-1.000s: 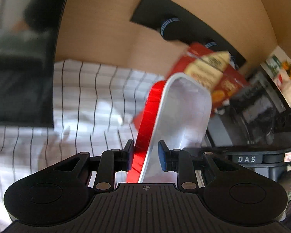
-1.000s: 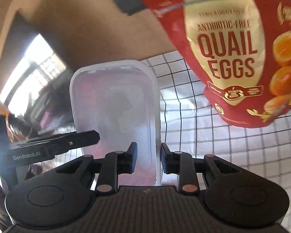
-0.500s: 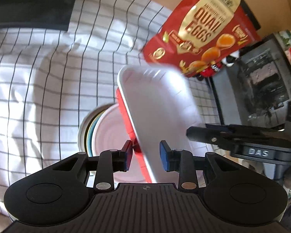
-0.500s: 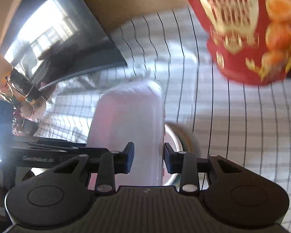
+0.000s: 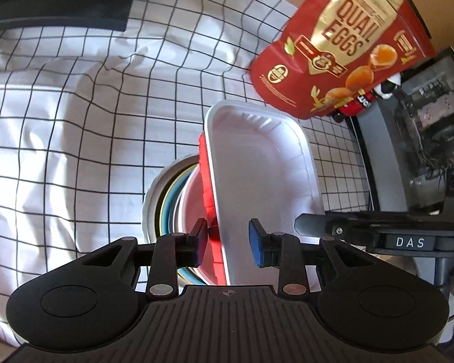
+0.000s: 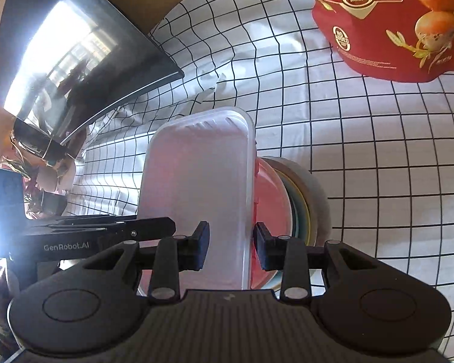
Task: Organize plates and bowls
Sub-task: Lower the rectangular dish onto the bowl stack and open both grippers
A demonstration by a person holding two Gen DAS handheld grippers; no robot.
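Gridded cloth: both tongs clamp one tray above stacked bowls.

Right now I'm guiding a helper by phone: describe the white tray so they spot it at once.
On the checked cloth, below the red quail-egg pouch, sits a stack of round bowls. The white tray is above them: the only rectangular dish, red beneath.

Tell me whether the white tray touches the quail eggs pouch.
Apart. The right wrist view shows checked cloth between the white tray and the quail eggs pouch.
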